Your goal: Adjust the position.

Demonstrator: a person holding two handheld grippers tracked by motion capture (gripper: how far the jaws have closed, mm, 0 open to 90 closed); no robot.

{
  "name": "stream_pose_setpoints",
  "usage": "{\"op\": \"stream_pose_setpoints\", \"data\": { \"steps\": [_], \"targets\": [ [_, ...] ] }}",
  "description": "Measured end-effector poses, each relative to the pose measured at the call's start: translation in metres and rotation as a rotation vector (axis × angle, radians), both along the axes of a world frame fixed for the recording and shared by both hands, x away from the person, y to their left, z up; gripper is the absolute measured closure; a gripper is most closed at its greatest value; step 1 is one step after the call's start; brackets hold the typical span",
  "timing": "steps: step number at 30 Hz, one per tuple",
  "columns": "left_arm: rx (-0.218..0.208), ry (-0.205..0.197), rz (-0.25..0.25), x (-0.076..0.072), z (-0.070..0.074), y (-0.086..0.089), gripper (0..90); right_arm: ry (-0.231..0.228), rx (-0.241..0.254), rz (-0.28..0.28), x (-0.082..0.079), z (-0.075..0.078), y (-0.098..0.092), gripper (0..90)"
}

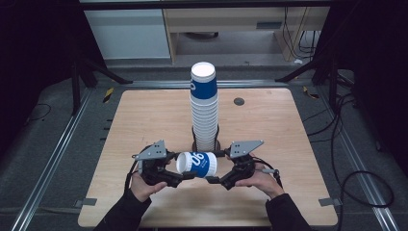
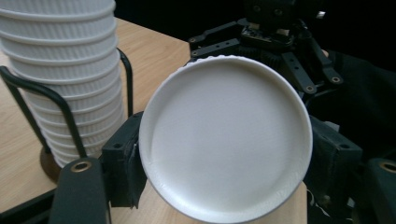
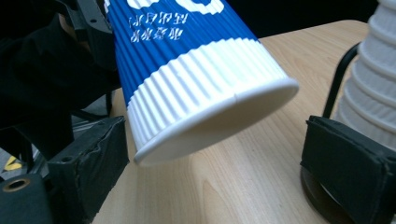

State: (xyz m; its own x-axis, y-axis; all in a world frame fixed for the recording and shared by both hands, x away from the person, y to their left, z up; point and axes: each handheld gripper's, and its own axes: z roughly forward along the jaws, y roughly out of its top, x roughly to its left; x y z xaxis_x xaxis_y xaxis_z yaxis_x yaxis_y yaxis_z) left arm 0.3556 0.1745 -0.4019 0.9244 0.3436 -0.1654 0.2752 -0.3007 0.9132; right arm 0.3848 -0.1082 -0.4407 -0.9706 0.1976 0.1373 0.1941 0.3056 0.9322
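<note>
A ribbed paper cup (image 1: 196,163), blue with a white band at its mouth, lies level in the air just above the wooden table (image 1: 144,115). My left gripper (image 1: 182,166) is shut on its base end; in the left gripper view the white round base (image 2: 226,140) sits pinched between the two pads (image 2: 122,163). My right gripper (image 1: 216,167) is open around the mouth end. In the right gripper view the cup's rim (image 3: 219,121) hangs between the pads (image 3: 88,158) with gaps on both sides. Right behind stands a tall stack of upturned cups (image 1: 204,110) in a black wire holder (image 2: 70,116).
The stack's base (image 3: 322,196) stands close to my right gripper's far pad. A small dark round grommet (image 1: 239,101) sits in the table's far right part. Cables (image 1: 356,159) lie on the floor to the right, and metal rails (image 1: 53,159) run along both sides.
</note>
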Motion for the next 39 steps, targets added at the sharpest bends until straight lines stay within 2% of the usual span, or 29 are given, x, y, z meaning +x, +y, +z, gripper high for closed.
{"op": "stream_pose_setpoints", "data": {
  "steps": [4,13,16,23,33,39],
  "targets": [
    [0.003,-0.001,-0.015,-0.002,0.000,-0.003,26.3,0.000,-0.002,0.017,-0.001,-0.001,0.002,7.1],
    [0.006,0.006,-0.049,-0.004,-0.001,-0.008,26.3,0.018,0.027,0.073,-0.002,-0.003,0.008,8.6],
    [0.009,0.011,-0.064,-0.004,-0.002,-0.010,26.3,0.024,0.037,0.101,-0.003,-0.004,0.008,11.3],
    [0.006,0.036,-0.068,-0.003,-0.003,-0.009,26.1,0.028,0.030,0.119,-0.003,-0.005,0.008,13.5],
    [0.009,0.033,-0.053,-0.002,0.001,-0.006,22.4,0.023,0.039,0.102,-0.002,-0.002,0.003,15.3],
    [0.002,0.018,-0.029,-0.001,0.009,0.005,18.4,0.000,0.035,0.070,-0.001,0.004,-0.006,15.3]
  ]
}}
